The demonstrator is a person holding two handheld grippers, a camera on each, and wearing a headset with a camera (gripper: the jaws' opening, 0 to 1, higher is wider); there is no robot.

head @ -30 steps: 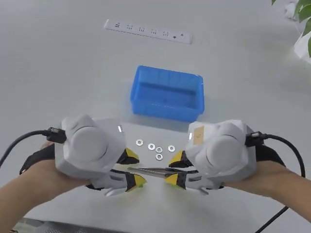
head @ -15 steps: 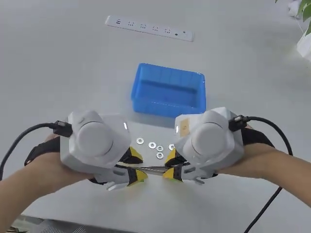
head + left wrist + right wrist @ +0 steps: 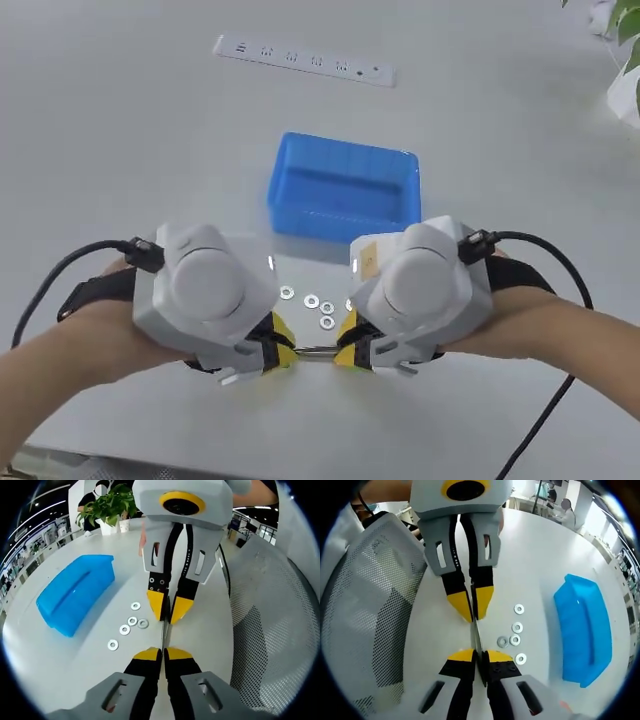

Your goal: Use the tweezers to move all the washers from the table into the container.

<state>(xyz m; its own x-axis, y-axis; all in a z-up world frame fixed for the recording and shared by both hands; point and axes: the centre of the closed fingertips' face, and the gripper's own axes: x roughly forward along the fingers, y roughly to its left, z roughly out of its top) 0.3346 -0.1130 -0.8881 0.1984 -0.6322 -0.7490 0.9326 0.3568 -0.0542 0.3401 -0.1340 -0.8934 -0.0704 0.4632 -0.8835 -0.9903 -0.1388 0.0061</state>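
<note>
Tweezers (image 3: 312, 351): less of them is showing than a second ago, because the two grippers are now sitting much closer together; only a short metal stretch is bridging the gap between the yellow tips, lying left to right just above the table (image 3: 120, 130).
Left gripper (image 3: 265, 352): its jaws are pressing together on the left end of the tweezers; in the left gripper view the thin blades are running straight out from between its tips.
Right gripper (image 3: 352, 350): its jaws are clamping the right end of the tweezers, facing the left gripper tip to tip, near but not touching.
Washers (image 3: 311, 300): five are lying flat on the table in a loose cluster just on the far side of the tweezers, between the grippers and the container; the rightmost one is sitting partly behind the right gripper in the head view.
Container (image 3: 343, 190): this blue tray is standing open on the far side of the washers, near them but apart; I cannot tell whether anything is lying in it.
Cables (image 3: 60, 280): a black one is trailing from each gripper toward the near edge.
Power strip (image 3: 305, 58): it is lying well beyond the container, at the far side.
Plant (image 3: 625, 60): green leaves are showing at the far right corner.
Mesh chair (image 3: 265, 630): its grey back is showing on the near side in both gripper views.
</note>
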